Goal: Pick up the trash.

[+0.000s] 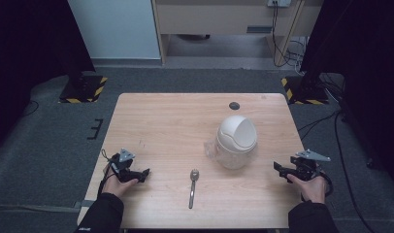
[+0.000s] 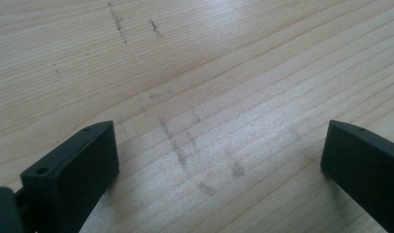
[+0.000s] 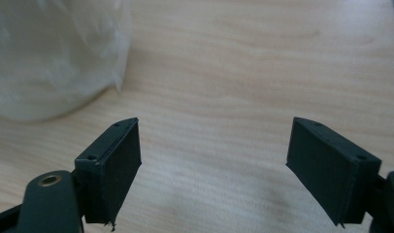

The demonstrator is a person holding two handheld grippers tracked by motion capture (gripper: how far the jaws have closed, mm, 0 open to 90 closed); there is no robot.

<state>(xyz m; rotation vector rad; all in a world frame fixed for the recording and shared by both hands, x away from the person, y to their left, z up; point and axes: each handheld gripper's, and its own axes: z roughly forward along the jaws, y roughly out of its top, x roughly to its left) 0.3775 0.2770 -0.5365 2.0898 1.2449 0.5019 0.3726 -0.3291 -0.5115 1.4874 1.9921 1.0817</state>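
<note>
A small white bin with a domed swing lid and a clear plastic liner stands right of the table's middle. A metal spoon lies in front of it, handle toward the near edge. My left gripper rests low at the table's left, jaws wide apart over bare wood, so it is open. At the right edge my right gripper points left toward the bin, open and empty. The bin's liner shows blurred at the upper left of the right gripper view.
The wooden table has a round cable hole near its far edge. Grey carpet surrounds it, with stand bases marked in yellow and black at the far corners and cables on the floor to the right.
</note>
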